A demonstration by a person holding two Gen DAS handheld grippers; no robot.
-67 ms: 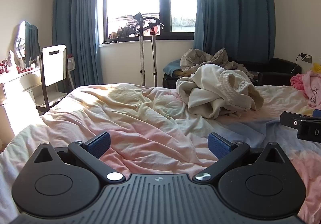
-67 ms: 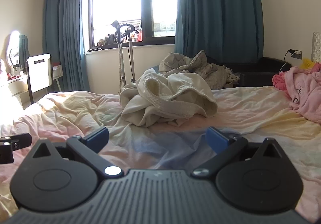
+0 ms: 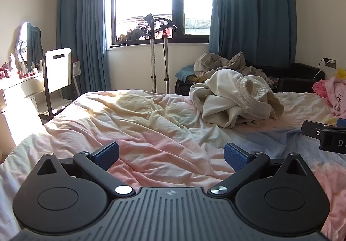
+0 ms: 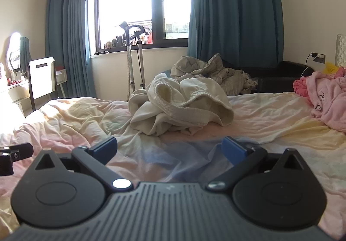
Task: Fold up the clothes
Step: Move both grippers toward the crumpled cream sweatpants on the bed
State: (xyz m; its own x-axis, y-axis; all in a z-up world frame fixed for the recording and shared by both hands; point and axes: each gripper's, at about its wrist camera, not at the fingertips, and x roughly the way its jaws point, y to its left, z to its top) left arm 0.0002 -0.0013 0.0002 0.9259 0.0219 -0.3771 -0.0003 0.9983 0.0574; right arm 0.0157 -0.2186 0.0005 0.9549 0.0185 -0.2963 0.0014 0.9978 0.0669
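Note:
A crumpled cream garment (image 3: 233, 98) (image 4: 179, 102) with ribbed hems lies in a heap on the bed, toward the far side. My left gripper (image 3: 170, 154) hovers open over the pink and yellow sheet (image 3: 134, 124), well short of the heap and to its left. My right gripper (image 4: 168, 148) is open too, low above the sheet (image 4: 270, 115), straight in front of the heap with a stretch of bed between. Nothing sits between either pair of blue pads. Each gripper shows at the edge of the other's view: the right gripper (image 3: 324, 135), the left gripper (image 4: 13, 154).
A pink garment (image 4: 324, 98) (image 3: 333, 92) lies at the bed's right edge. Beyond the bed are a pile of grey laundry (image 4: 207, 72) on a dark sofa (image 4: 285, 74), a garment steamer stand (image 3: 157, 55), a white chair (image 3: 58, 70), a dressing table with mirror (image 3: 28, 46) and blue curtains.

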